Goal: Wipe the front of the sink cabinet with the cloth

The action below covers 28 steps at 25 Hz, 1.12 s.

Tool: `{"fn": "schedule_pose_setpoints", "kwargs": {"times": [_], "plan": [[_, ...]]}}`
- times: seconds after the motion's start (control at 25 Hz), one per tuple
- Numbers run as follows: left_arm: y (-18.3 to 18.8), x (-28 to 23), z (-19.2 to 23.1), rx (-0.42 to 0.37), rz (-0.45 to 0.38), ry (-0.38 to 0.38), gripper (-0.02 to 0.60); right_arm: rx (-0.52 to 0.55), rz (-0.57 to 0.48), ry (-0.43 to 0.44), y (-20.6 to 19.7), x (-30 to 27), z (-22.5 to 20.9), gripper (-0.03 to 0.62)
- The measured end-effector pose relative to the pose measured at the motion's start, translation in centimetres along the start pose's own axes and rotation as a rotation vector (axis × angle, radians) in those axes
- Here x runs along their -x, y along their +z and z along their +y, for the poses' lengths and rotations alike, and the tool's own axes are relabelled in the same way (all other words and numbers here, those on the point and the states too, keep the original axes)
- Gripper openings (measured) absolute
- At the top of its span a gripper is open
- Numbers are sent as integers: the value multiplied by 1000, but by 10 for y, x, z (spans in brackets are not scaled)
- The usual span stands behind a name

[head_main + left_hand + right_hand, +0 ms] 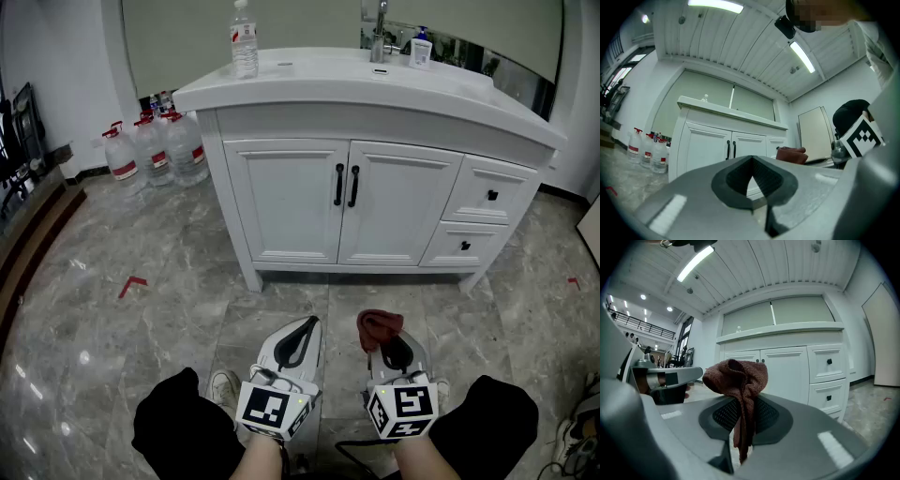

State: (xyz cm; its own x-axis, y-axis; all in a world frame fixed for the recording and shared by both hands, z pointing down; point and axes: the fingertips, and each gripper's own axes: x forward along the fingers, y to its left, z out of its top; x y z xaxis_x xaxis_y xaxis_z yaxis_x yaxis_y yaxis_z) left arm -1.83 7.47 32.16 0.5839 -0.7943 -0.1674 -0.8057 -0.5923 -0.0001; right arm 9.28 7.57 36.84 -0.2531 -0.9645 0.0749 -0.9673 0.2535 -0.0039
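Observation:
The white sink cabinet (352, 202) stands ahead, with two doors, black handles and two drawers on its right side; it also fills the background of the left gripper view (717, 145) and the right gripper view (787, 366). My right gripper (382, 330) is shut on a reddish-brown cloth (378, 327), which bunches above the jaws and hangs down between them (738, 380). My left gripper (302, 330) is shut with nothing in it (751, 174). Both are held low over the floor, well short of the cabinet front.
A water bottle (244, 39), a tap (379, 33) and a soap bottle (421, 49) stand on the countertop. Several large water jugs (150, 150) sit on the floor left of the cabinet. Grey marble floor (169, 300) lies between me and the cabinet.

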Motion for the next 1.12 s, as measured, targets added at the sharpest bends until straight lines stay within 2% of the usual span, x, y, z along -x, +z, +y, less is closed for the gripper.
{"fn": "schedule_pose_setpoints", "kwargs": {"times": [0.4,0.8,0.96,1.12], "plan": [[-2,3,-2,1,3,-1,0,5,1,-11,-1,3,-2,87],[-5,-1,2,-3,17,5,0,-42,-1,-18,-2,-2,-4,89],[-9,-8,11,-2,17,19,0,-70,15,-23,-8,-16,-8,89],[-12,-23,32,34,5,53,0,-108,35,-32,-14,-44,-14,89]]}}
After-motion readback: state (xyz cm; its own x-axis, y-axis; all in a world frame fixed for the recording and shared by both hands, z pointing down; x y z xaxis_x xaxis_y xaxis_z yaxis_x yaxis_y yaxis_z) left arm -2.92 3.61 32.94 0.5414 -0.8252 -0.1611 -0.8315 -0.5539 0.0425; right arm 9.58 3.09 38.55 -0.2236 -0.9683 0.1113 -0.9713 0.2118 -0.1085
